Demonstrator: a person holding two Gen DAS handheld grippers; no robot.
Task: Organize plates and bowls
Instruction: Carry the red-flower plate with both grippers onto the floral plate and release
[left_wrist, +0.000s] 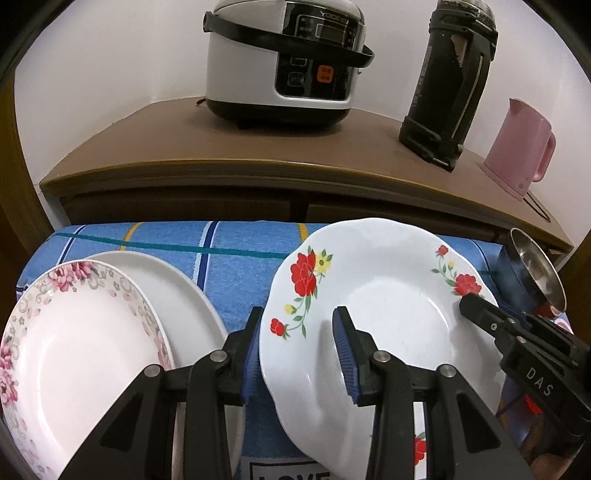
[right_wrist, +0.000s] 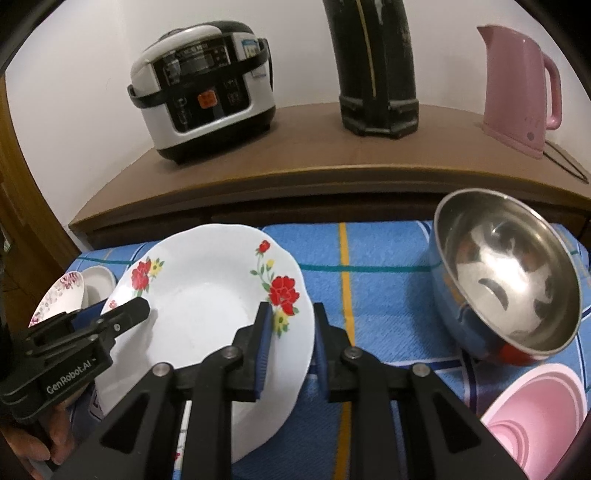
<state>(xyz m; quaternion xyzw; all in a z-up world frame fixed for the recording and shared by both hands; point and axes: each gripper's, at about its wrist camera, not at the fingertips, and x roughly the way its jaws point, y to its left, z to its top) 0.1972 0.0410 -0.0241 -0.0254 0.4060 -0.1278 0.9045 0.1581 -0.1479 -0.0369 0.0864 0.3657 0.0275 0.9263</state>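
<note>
Red-flower plate (left_wrist: 380, 302): white plate with a wavy rim and red and yellow flowers, tilted up off the blue checked cloth (left_wrist: 236, 266), held at opposite edges by both tools.
Left gripper (left_wrist: 299, 354): fingers straddle the plate's left rim, one blue pad under the rim and one over the inner face; the jaws stand part-way apart and appear to pinch the rim, though pad contact is not fully clear.
Right gripper (right_wrist: 290, 347): jaws drawn close together, pinching the plate's right rim between the two blue pads.
Pink-flower plate (left_wrist: 74, 339): at the left of the cloth, stacked on a plain white plate (left_wrist: 177, 295).
Steel bowl (right_wrist: 506, 277): to the right of the held plate, tipped on its side with its opening facing the camera.
Pink bowls (right_wrist: 543, 417): nested, at the near right corner, just beside the steel bowl.
Wooden counter (left_wrist: 155, 147): behind the cloth; carries a rice cooker (left_wrist: 284, 62), a black flask (left_wrist: 447, 85) and a pink kettle (left_wrist: 517, 147).
Hand (right_wrist: 55, 439): partly visible at the lower left of the right wrist view, holding the left tool's handle.
</note>
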